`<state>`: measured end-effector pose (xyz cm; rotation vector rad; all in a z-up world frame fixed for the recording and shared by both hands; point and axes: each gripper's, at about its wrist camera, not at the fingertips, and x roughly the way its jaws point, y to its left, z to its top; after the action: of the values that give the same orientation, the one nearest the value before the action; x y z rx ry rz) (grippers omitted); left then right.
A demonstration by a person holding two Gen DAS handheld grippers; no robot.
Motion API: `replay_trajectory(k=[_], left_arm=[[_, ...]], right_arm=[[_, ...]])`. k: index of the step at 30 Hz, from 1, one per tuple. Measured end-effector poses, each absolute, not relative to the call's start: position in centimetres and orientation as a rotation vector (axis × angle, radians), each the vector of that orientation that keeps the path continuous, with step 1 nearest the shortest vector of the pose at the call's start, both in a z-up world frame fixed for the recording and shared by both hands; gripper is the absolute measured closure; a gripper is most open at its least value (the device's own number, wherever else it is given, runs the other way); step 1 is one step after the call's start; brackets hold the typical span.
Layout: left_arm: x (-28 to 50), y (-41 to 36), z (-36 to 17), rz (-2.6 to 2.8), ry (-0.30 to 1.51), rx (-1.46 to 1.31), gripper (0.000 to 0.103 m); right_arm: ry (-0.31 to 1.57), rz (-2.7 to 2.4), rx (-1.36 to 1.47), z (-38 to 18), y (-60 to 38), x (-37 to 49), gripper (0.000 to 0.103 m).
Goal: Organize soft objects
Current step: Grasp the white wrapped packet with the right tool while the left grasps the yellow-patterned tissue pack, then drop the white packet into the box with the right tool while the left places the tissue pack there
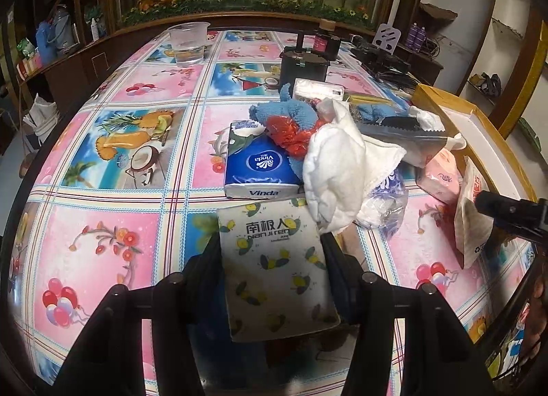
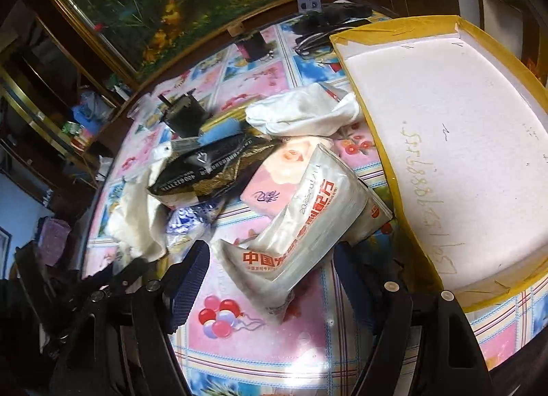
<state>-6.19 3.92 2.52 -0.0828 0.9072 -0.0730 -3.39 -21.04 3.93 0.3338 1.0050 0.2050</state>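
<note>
My left gripper (image 1: 270,248) is shut on a white tissue pack with lemon prints (image 1: 277,276), holding it just over the tablecloth. Beyond it lies a heap: a blue Vinda tissue pack (image 1: 257,163), a white cloth (image 1: 335,170), a blue towel (image 1: 291,111) and a red plastic bag (image 1: 291,132). My right gripper (image 2: 270,269) stands open around a white pack with red lettering (image 2: 308,224), which leans on a pink tissue pack (image 2: 270,187). The left fingertip (image 2: 191,272) is clear of the pack.
A shallow box with a yellow rim (image 2: 383,142) and white inside sits right of the heap. A black packet (image 2: 212,163), another white cloth (image 2: 304,115), a plastic cup (image 1: 188,43) and a black device (image 1: 303,63) also rest on the patterned table (image 1: 120,224).
</note>
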Motion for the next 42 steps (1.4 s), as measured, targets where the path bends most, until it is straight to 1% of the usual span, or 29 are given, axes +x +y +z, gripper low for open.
replay_trajectory(k=[2, 3, 4, 5, 7, 11, 14, 16, 17, 18, 20, 24, 29, 32, 34, 35, 36, 39, 42], left_arm=[[-6.3, 3.9, 2.5, -0.079, 0.905, -0.084, 0.048], [-6.3, 4.0, 2.6, -0.082, 0.904, -0.086, 0.048], [-6.4, 4.0, 2.6, -0.084, 0.903, -0.087, 0.048], [-6.4, 4.0, 2.6, -0.086, 0.902, -0.088, 0.048], [-6.4, 4.0, 2.5, -0.086, 0.904, -0.09, 0.048], [-6.4, 4.0, 2.5, -0.08, 0.91, -0.091, 0.048], [-6.3, 4.1, 2.4, -0.073, 0.92, -0.092, 0.048], [-6.2, 4.1, 2.4, -0.07, 0.922, -0.093, 0.048], [-6.2, 4.1, 2.4, -0.068, 0.923, -0.092, 0.048], [-6.1, 4.1, 2.4, -0.067, 0.925, -0.091, 0.048], [-6.1, 4.1, 2.4, -0.067, 0.925, -0.09, 0.048], [-6.0, 4.0, 2.3, -0.068, 0.926, -0.091, 0.048], [-5.9, 4.0, 2.3, -0.07, 0.927, -0.093, 0.048], [-5.9, 4.1, 2.2, -0.073, 0.929, -0.097, 0.048], [-6.0, 4.1, 2.2, -0.072, 0.927, -0.098, 0.048], [-6.0, 4.2, 2.3, -0.07, 0.923, -0.1, 0.048], [-6.0, 4.2, 2.3, -0.069, 0.92, -0.101, 0.048], [-6.1, 4.1, 2.4, -0.078, 0.912, -0.097, 0.048], [-6.5, 4.3, 2.8, -0.093, 0.889, -0.107, 0.048]], right_arm=[[0.997, 0.195, 0.263, 3.7, -20.0, -3.2, 0.024], [0.993, 0.2, 0.226, 3.5, -19.4, -3.3, 0.03], [0.986, 0.22, 0.193, 3.2, -18.9, -3.4, 0.038], [0.992, 0.249, 0.159, 3.0, -18.4, -3.6, 0.055], [1.003, 0.306, 0.107, 2.6, -17.6, -4.1, 0.07], [1.001, 0.487, -0.046, 2.8, -15.3, -6.1, 0.07], [1.003, 0.492, -0.012, 3.3, -16.1, -6.5, 0.069], [1.019, 0.469, 0.088, 3.7, -17.6, -6.0, 0.057], [1.03, 0.437, 0.143, 3.7, -18.4, -5.6, 0.042], [1.045, 0.42, 0.197, 3.7, -19.1, -5.1, 0.034], [1.067, 0.402, 0.284, 3.4, -19.8, -4.0, 0.034], [1.074, 0.353, 0.308, 2.9, -18.8, -2.5, 0.032], [1.024, 0.295, 0.21, 3.1, -16.8, -1.5, 0.031], [1.023, 0.298, 0.246, 2.8, -17.1, -1.1, 0.031], [1.025, 0.336, 0.312, 2.1, -17.5, -0.9, 0.035], [1.018, 0.352, 0.326, 1.9, -17.7, -0.9, 0.04], [1.01, 0.367, 0.32, 1.9, -17.6, -1.0, 0.043], [0.988, 0.397, 0.275, 2.4, -17.3, -1.7, 0.048], [0.963, 0.435, 0.244, 2.9, -17.1, -2.8, 0.049]])
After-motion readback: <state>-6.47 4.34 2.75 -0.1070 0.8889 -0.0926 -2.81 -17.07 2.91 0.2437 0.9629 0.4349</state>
